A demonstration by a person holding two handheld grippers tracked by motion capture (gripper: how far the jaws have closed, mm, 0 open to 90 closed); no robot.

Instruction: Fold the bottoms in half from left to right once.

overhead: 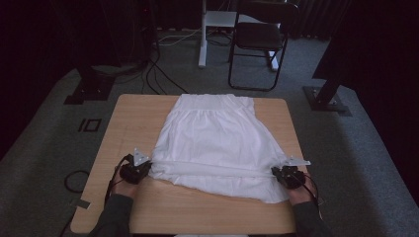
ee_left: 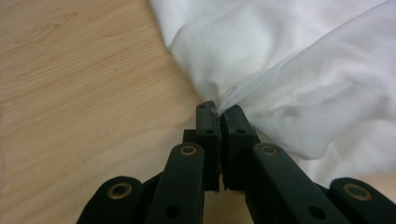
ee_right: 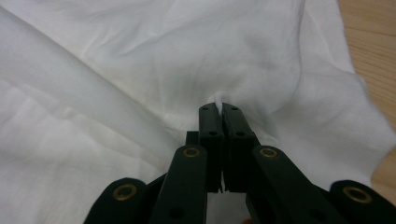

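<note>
high view | left tongs (overhead: 146, 165) clenched on white garment (overhead: 212, 138) | right tongs (overhead: 276, 171) clenched on it | table (overhead: 133, 113)

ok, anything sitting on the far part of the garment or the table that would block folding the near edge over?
Nothing visible. Both the left gripper and right gripper are shut on the near fold of the white garment. Its far part lies flat and bare, and the table around it holds nothing else.

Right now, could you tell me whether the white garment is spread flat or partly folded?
Partly folded: the white garment lies spread on the table, but its near part is doubled over, forming a crease between both tongs.
</note>
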